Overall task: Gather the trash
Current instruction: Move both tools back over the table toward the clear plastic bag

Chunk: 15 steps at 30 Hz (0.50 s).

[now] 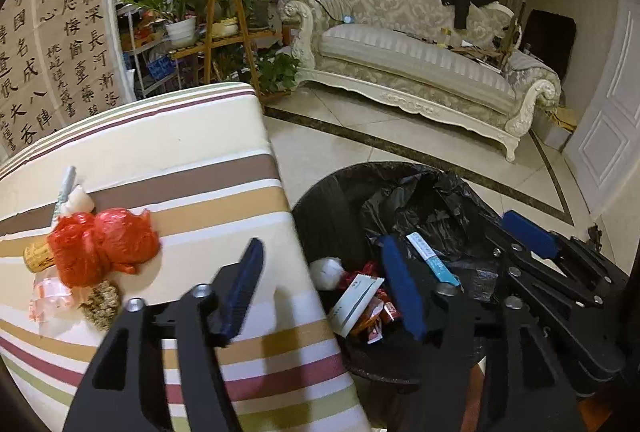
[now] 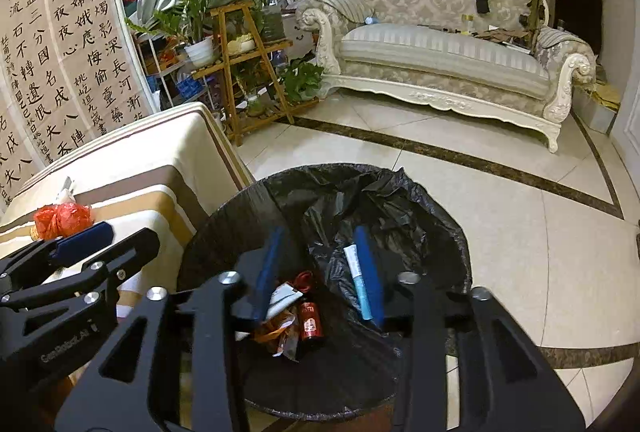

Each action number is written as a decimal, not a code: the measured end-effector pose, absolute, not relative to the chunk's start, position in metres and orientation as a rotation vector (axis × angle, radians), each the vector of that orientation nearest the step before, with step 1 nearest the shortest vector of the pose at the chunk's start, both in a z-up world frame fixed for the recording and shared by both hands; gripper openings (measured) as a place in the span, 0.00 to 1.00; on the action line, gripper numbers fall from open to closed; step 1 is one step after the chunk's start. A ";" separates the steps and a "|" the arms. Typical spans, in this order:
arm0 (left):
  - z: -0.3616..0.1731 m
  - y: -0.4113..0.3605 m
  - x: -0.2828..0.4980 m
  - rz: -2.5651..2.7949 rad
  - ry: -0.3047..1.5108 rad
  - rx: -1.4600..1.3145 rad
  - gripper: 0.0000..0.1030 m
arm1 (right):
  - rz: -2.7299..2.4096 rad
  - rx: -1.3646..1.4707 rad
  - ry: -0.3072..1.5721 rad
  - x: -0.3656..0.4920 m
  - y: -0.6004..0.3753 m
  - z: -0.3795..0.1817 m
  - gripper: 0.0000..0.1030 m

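Observation:
A bin lined with a black bag (image 1: 316, 204) (image 2: 240, 200) stands on the floor against the striped table (image 1: 180, 136) (image 2: 160, 148). In it lie a white carton (image 1: 356, 300), a white wad (image 1: 326, 272) and a red can (image 2: 310, 320). My left gripper (image 1: 322, 288) is open, one finger over the table edge, the other over the bin, nothing between them. My right gripper (image 2: 318, 270) hangs open over the bin; a white and teal tube (image 2: 356, 280) (image 1: 432, 260) lies along its right finger, not pinched. On the table sit a red plastic bag (image 1: 104, 248) (image 2: 62, 218), a cork (image 1: 36, 256) and wrappers (image 1: 48, 296).
A pale carved sofa (image 1: 400, 44) (image 2: 440, 52) with a black garment stands across the tiled floor. A wooden plant stand (image 1: 224, 32) (image 2: 248, 64) with potted plants is behind the table. A calligraphy panel (image 1: 60, 32) covers the left wall; a white door (image 1: 608, 136) is at right.

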State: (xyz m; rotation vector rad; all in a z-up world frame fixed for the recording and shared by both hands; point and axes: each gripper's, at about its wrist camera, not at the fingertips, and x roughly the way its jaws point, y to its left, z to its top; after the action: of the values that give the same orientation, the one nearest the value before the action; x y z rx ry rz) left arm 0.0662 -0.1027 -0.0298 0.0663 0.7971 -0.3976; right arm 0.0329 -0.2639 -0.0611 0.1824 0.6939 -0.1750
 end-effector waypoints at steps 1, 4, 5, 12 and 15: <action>-0.029 -0.100 0.065 -0.395 0.795 0.061 0.64 | -0.175 0.180 0.691 0.031 -0.262 -0.059 0.40; -0.024 -0.087 0.062 -0.376 0.786 0.047 0.69 | -0.169 0.176 0.683 0.027 -0.258 -0.054 0.47; -0.023 -0.082 0.060 -0.362 0.780 0.046 0.70 | -0.166 0.174 0.681 0.026 -0.255 -0.052 0.48; -0.021 -0.043 0.056 -0.285 0.777 0.023 0.70 | -0.097 0.154 0.682 0.027 -0.225 -0.042 0.53; -0.021 -0.026 0.054 -0.252 0.777 0.009 0.70 | -0.055 0.134 0.684 0.029 -0.204 -0.040 0.53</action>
State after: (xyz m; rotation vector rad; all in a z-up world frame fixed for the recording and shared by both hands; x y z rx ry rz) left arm 0.0538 -0.0257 -0.0214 0.0089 0.7771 -0.2518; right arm 0.0289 -0.2044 -0.0400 0.1340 0.6845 -0.0550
